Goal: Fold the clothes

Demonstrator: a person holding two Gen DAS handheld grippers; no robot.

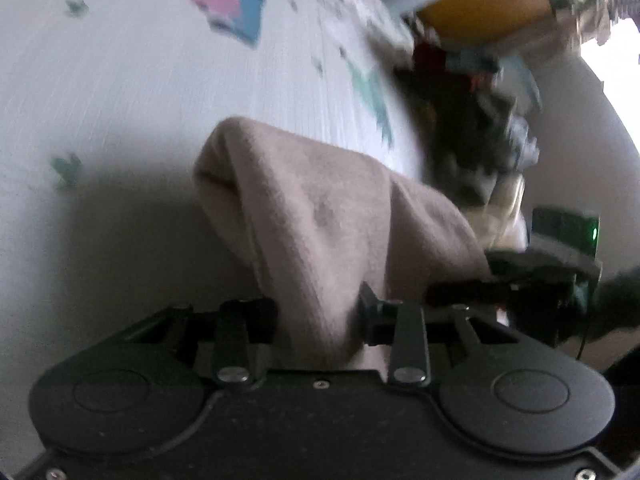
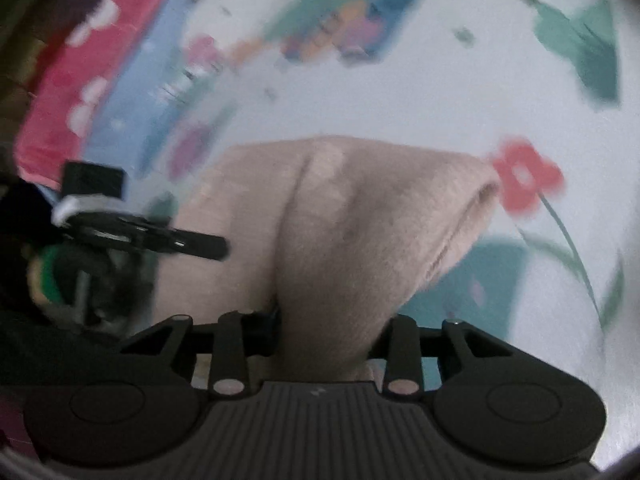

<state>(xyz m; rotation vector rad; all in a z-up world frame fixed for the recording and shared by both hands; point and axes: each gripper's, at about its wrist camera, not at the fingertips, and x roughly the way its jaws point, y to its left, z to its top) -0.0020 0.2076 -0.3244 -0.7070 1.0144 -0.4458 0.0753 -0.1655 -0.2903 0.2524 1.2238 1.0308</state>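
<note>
A beige cloth (image 1: 320, 216) hangs folded over between both grippers, above a white patterned bedsheet (image 1: 140, 92). My left gripper (image 1: 318, 320) is shut on one edge of the cloth. My right gripper (image 2: 326, 332) is shut on the other edge of the same cloth (image 2: 340, 216). The right gripper shows at the right of the left wrist view (image 1: 532, 288). The left gripper shows at the left of the right wrist view (image 2: 132, 236). Both views are blurred by motion.
A dark heap of clothes (image 1: 480, 136) lies at the right of the sheet, with a yellow-brown box (image 1: 488, 8) beyond it. A pink and blue patterned fabric (image 2: 92, 80) lies at the left of the right wrist view.
</note>
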